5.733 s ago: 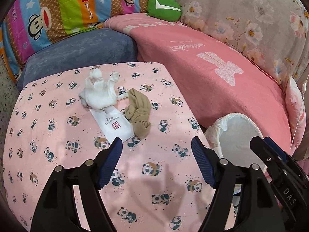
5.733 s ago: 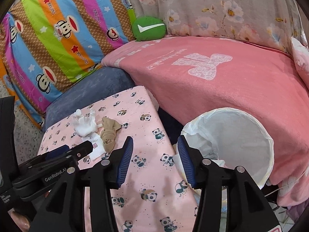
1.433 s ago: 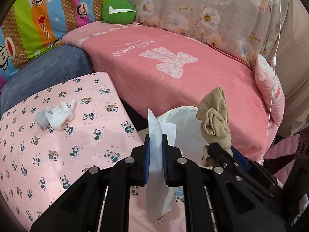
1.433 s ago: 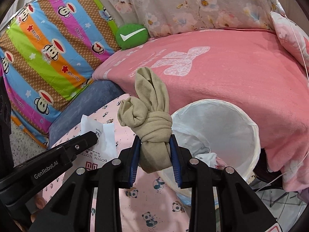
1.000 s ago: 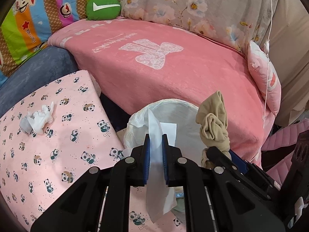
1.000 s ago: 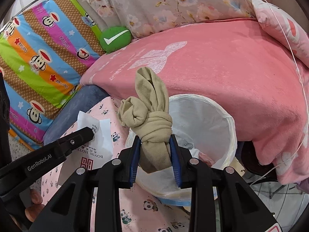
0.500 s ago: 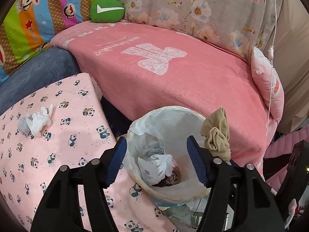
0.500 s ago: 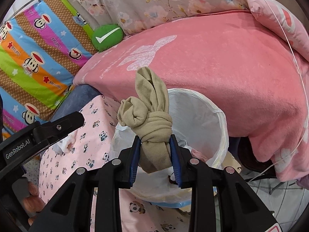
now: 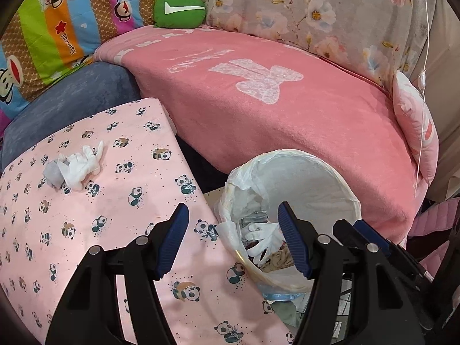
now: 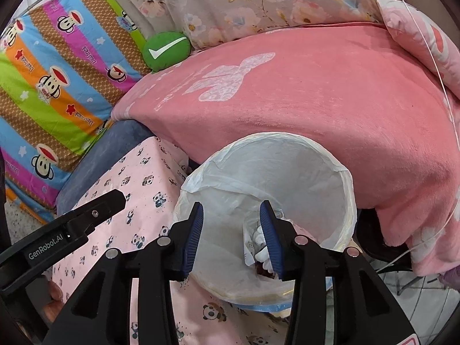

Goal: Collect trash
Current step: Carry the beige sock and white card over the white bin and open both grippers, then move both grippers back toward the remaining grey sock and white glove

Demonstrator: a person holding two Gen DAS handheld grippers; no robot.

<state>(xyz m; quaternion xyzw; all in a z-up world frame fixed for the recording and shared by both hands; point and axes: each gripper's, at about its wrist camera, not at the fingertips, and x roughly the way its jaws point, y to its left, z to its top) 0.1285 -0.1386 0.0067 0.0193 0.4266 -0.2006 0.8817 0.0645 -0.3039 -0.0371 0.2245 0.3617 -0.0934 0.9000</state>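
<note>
A white-lined trash bin (image 9: 325, 172) (image 10: 349, 184) stands between the panda-print table (image 9: 120, 201) (image 10: 138, 172) and the pink sofa. Trash lies inside it, with a tan sock (image 9: 280, 258) near the bottom. My left gripper (image 9: 233, 241) is open and empty over the table edge and bin rim. My right gripper (image 10: 231, 237) is open and empty above the bin. A crumpled white tissue wad (image 9: 77, 166) lies on the table at the left.
The pink blanket-covered sofa (image 9: 258, 100) runs behind the bin. A green round cushion (image 9: 178, 10), a striped cartoon pillow (image 10: 57, 86) and a floral backrest are at the back. A pink pillow (image 9: 414, 120) sits at the right, with a thin cord hanging.
My right gripper has opened and the tan sock has dropped into the bin. My left gripper let go of the paper about half a second ago and stays open, shifted slightly left.
</note>
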